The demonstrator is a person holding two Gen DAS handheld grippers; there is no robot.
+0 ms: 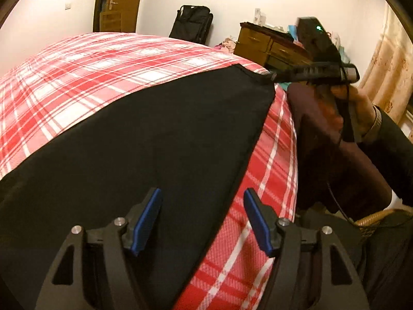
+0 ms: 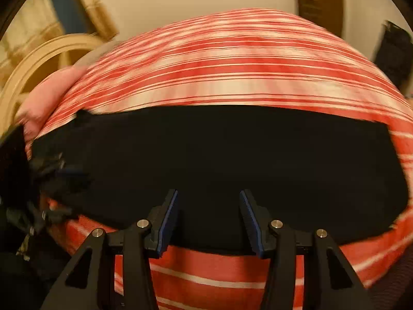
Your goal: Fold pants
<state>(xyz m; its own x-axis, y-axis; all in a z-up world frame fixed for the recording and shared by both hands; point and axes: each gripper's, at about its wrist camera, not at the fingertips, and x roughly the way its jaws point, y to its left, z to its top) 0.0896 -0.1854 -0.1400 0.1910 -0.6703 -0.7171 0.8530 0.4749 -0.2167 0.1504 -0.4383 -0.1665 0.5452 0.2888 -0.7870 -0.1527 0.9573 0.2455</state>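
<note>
Two grippers, both with jaws spread and nothing between the pads. Left gripper (image 1: 202,217) hovers over the near edge of the black pants (image 1: 144,139), which lie flat across the red-and-white plaid bedspread (image 1: 77,69); one jaw sits above the fabric, the other above bare plaid. Right gripper (image 2: 208,219) hangs over the pants' near hem, released too. From the left wrist view the right gripper (image 1: 273,77) shows side-on by the far corner of the pants, held in the person's hand (image 1: 361,113), with a cable trailing down. Surroundings: wooden dresser (image 1: 260,45) with clutter on top, black bag (image 1: 192,24) against the wall, door (image 1: 121,2), curtain (image 1: 392,72), wicker rim (image 1: 379,217) at lower right. Right wrist view is motion-blurred: pink pillow (image 2: 51,90) and pale curved headboard (image 2: 41,59) are smeared, and the dark mass at its left edge (image 2: 38,175) is hard to make out. Pants run off frame at left in the left wrist view.
</note>
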